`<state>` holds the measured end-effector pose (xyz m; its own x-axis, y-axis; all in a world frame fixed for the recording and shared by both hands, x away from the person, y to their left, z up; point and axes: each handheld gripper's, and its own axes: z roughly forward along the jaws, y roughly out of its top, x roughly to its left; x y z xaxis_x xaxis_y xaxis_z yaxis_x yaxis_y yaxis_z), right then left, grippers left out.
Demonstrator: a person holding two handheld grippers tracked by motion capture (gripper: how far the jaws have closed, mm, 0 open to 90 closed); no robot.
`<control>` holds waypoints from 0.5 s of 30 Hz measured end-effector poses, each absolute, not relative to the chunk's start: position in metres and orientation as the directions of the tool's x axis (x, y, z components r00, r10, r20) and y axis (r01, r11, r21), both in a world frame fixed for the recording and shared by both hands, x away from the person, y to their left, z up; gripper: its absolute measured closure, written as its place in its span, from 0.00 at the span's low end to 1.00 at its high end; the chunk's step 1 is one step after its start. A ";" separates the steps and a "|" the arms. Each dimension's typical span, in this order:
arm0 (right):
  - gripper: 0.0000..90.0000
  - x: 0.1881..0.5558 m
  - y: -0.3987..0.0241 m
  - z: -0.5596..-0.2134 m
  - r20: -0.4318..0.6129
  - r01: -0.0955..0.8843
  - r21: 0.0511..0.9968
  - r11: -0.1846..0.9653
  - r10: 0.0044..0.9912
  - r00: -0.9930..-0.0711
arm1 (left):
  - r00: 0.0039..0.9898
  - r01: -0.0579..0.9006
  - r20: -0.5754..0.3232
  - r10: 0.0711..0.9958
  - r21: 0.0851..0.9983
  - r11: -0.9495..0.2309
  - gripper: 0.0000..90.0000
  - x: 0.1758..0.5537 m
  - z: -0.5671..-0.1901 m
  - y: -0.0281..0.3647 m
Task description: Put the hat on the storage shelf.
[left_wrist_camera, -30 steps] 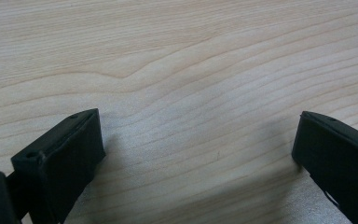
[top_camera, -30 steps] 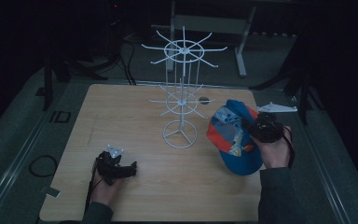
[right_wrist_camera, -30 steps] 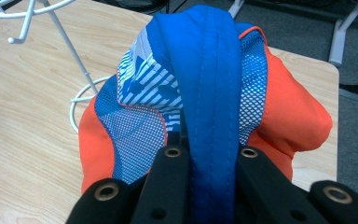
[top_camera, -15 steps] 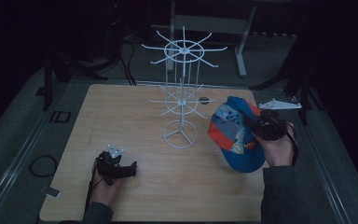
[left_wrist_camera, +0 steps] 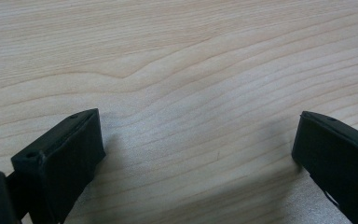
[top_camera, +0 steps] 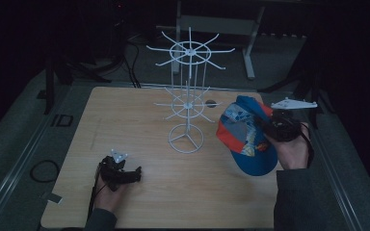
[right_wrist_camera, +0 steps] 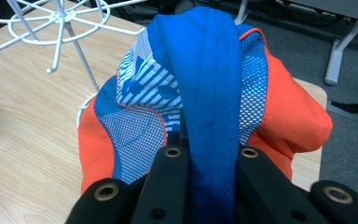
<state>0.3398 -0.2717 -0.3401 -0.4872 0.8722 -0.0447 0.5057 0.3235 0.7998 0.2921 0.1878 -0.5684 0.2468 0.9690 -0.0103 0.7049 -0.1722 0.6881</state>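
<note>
There is one cap [top_camera: 244, 139] in this scene, blue with orange panels and a white striped pattern. It is at the right of the high view, held up just above the right edge of the wooden counter [top_camera: 125, 120], with its blue brim pointing toward the lower part of the frame. The right hand-held gripper [top_camera: 271, 129] has it: in the right gripper view the two black jaws are closed tight on a blue fold of the cap [right_wrist_camera: 205, 93], and the cloth fills the narrow space between them. The right hand [top_camera: 294, 151] holds this tool from below.

One white wire rack [top_camera: 188, 96] stands in the middle of the counter, just left of the cap and not touching it as far as I can tell. It has two rings of hooks, one upper and one lower, on a single pole with a round base.

The left hand-held gripper [top_camera: 137, 174] lies low on the counter in the lower left of the high view, well apart from the cap and the rack. In the left gripper view its two jaws stand wide apart, with only bare wood [left_wrist_camera: 191, 93] between them, so it holds nothing.

So I count two grippers, one cap, one rack.
</note>
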 end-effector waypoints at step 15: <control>0.98 0.335 -0.281 -0.321 -0.053 0.468 0.827 0.312 0.871 -0.488 | 0.246 0.705 -0.009 0.969 0.688 -0.172 0.03 0.292 -0.568 0.188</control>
<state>0.3355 -0.2806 -0.3206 -0.4883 0.8711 -0.0527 0.4678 0.3122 0.8269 0.2921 0.1878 -0.5684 0.2462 0.9692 -0.0094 0.7046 -0.1723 0.6884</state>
